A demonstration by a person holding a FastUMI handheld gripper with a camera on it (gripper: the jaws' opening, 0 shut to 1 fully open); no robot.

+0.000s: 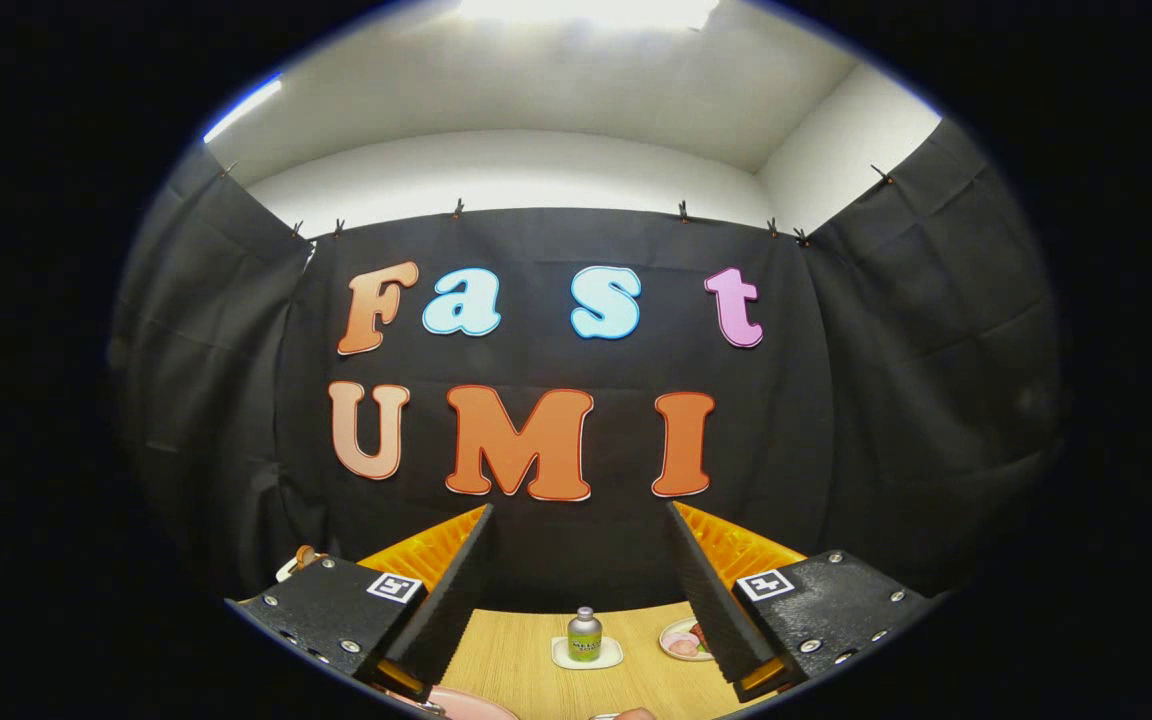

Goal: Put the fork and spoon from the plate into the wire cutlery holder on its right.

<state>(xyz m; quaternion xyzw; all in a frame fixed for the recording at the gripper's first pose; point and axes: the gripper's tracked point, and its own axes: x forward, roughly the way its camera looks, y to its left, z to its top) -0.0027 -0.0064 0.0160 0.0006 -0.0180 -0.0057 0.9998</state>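
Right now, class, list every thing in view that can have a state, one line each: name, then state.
gripper: open, fingers wide apart, nothing between them.
small bottle: upright, capped, standing on a pale coaster beyond the fingers.
coaster: flat on the wooden table.
small dish: on the table beside the bottle, holding food.
pink plate: rim showing; contents hidden.

— What carries the things?
— A pale wooden desk (536,660), seen between the two fingers of the open claw (580,520), which holds nothing.
— What lies on it?
— A small bottle (584,634) stands upright on a white coaster (586,655), ahead of the fingers. Near it to the right sits a small dish (681,640) with food, partly hidden by the right finger. Closer in, a pink plate (466,703) shows its rim.
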